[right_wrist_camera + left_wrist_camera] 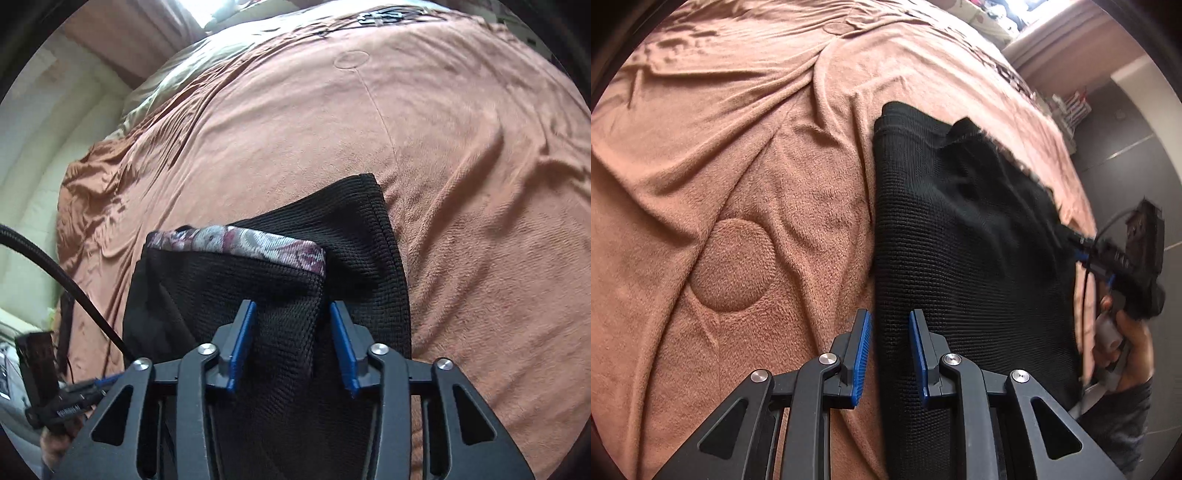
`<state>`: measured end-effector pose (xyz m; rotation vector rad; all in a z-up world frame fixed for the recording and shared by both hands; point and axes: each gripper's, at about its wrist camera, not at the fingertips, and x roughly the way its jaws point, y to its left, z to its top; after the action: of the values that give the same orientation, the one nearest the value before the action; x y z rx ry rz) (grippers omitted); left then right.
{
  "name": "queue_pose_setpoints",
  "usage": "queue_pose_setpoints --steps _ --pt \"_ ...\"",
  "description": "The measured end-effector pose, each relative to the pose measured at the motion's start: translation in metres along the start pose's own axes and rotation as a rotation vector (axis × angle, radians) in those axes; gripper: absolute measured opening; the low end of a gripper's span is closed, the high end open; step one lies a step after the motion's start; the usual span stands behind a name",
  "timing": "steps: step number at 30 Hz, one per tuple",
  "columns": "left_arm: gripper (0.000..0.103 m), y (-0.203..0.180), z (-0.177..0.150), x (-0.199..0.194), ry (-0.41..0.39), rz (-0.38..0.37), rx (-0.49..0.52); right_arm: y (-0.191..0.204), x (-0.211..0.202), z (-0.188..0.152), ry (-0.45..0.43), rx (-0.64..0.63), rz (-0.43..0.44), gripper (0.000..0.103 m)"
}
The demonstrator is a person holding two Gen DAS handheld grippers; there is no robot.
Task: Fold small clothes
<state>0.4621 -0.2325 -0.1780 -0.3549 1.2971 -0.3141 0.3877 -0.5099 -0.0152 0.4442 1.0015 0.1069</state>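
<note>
Black knit garment [960,240] lying on a bed's tan fleece blanket [738,184].
Left wrist view: left gripper [889,328] fingers parted, straddling the garment's left edge without pinching it. Right wrist view: right gripper [291,325] fingers parted over a folded flap below the floral band [240,243], not pressing it.

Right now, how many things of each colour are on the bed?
Black: 1, the black knit garment with a flowered band, lying on the blanket.
Brown: 1, the brown blanket covering the bed.
Total: 2.
</note>
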Motion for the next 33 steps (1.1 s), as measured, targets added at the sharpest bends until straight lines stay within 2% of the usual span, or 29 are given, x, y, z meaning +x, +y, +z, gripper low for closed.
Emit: queue_pose_setpoints --steps 2,3,6,8,11,12,14,16,18,20,24,31,33 --pt "0.023 -0.003 0.0 0.008 0.017 0.013 0.009 -0.004 -0.001 0.007 -0.003 0.018 -0.002 0.006" --pt "0.023 -0.003 -0.001 0.011 0.023 0.018 0.009 -0.004 -0.004 0.01 -0.019 0.018 -0.011 0.003" --pt "0.023 -0.005 -0.001 0.015 0.027 0.029 0.02 0.0 -0.017 0.012 -0.08 -0.001 -0.024 0.002" --pt "0.023 -0.006 0.0 0.017 0.029 0.031 0.024 0.003 -0.021 0.01 -0.11 -0.023 -0.07 0.002" --pt "0.023 -0.009 0.002 0.02 0.028 0.036 0.026 0.005 -0.017 0.009 -0.127 -0.068 -0.212 0.002" --pt "0.023 -0.009 0.001 0.019 0.027 0.034 0.027 0.004 -0.014 0.011 -0.113 -0.063 -0.223 0.003" --pt "0.023 -0.007 0.003 0.014 0.012 0.002 0.013 -0.004 -0.012 0.013 -0.078 -0.022 -0.172 0.004" --pt "0.029 -0.001 0.003 0.007 -0.007 -0.038 -0.003 -0.007 -0.019 0.012 -0.076 -0.026 -0.156 0.016" --pt "0.054 0.0 0.01 0.003 -0.029 -0.054 0.0 -0.009 -0.025 0.01 -0.071 -0.044 -0.133 0.07" --pt "0.059 0.0 0.018 0.002 -0.041 -0.066 0.009 -0.01 -0.033 0.007 -0.079 -0.054 -0.112 0.074" --pt "0.059 -0.002 0.035 0.003 -0.046 -0.091 -0.003 -0.027 -0.043 0.001 -0.056 -0.036 -0.074 0.074" --pt "0.059 -0.006 0.058 0.008 -0.068 -0.115 0.008 -0.062 -0.034 0.003 0.0 0.048 0.041 0.074" --pt "0.054 -0.004 0.064 0.013 -0.066 -0.109 -0.002 -0.072 -0.03 0.007 0.01 0.077 0.103 0.074"
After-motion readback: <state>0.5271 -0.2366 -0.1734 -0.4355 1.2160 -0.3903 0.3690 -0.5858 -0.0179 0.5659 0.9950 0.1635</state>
